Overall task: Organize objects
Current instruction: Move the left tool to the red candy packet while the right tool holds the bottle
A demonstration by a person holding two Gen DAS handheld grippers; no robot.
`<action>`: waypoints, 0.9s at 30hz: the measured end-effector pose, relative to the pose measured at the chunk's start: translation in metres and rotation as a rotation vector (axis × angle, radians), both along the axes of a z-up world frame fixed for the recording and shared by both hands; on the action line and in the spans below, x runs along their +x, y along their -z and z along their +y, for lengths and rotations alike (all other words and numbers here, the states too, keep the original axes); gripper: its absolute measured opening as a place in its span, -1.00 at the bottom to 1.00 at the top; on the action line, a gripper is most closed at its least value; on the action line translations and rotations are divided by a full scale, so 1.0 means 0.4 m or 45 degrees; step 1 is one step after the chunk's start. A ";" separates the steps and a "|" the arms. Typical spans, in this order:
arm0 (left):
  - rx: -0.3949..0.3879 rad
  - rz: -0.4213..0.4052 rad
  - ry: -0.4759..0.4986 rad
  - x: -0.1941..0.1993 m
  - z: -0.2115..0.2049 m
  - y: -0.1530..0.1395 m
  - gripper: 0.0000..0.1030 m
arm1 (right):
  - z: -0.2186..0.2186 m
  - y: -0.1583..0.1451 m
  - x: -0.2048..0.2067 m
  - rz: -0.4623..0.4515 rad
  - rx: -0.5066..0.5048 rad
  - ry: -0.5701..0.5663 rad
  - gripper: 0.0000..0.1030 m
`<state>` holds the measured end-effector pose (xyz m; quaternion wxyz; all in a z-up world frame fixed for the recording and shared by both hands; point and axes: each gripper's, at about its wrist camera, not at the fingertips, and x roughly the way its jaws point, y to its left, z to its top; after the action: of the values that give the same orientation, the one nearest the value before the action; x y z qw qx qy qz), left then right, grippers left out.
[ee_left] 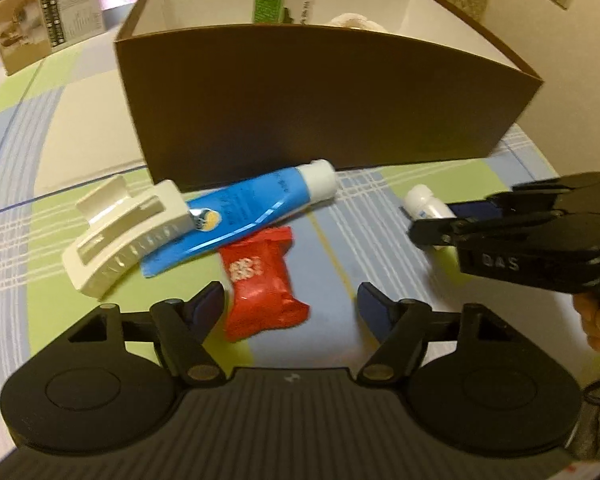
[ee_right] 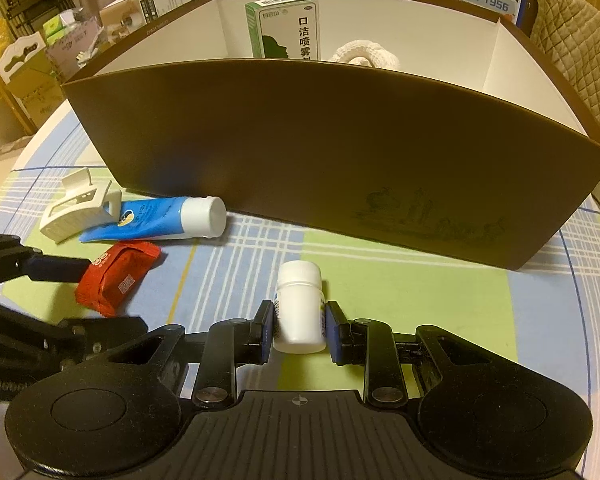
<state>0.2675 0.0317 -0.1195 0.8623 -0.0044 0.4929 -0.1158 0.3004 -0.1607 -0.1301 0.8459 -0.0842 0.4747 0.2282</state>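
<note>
Low in the right wrist frame, the right gripper (ee_right: 299,330) pinches a white bottle (ee_right: 299,308) lying on the tablecloth (ee_right: 400,280), cap pointing toward the brown box (ee_right: 340,140). Left gripper (ee_left: 291,306) spread wide around a red packet (ee_left: 260,284).

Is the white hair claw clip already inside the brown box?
No: the white hair claw clip lies on the tablecloth outside the brown box, partly on the blue tube.

My tongs (ee_right: 299,330) are black with blue pads. I see a white bottle (ee_right: 299,312), a red packet (ee_left: 262,286), a blue tube (ee_left: 242,210), a brown box (ee_left: 320,96), and a green, blue and white checked cloth (ee_right: 400,280).
</note>
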 end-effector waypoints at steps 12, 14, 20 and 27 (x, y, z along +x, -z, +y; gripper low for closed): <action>-0.021 0.055 -0.154 0.047 0.003 0.001 -0.07 | 0.003 0.007 -0.006 -0.015 -0.017 -0.016 -0.54; 0.009 0.045 -0.160 0.050 -0.003 0.001 -0.19 | 0.001 0.006 -0.006 -0.011 -0.010 -0.013 -0.54; 0.063 0.029 -0.149 0.052 -0.022 0.008 -0.45 | -0.003 0.005 -0.002 -0.001 0.008 0.002 -0.54; 0.085 0.038 -0.153 0.049 -0.026 0.003 -0.47 | -0.012 0.003 0.008 0.004 0.044 0.031 -0.52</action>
<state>0.2873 0.0212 -0.1207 0.8599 -0.0068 0.5082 -0.0472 0.3036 -0.1654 -0.1311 0.8492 -0.0634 0.4730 0.2260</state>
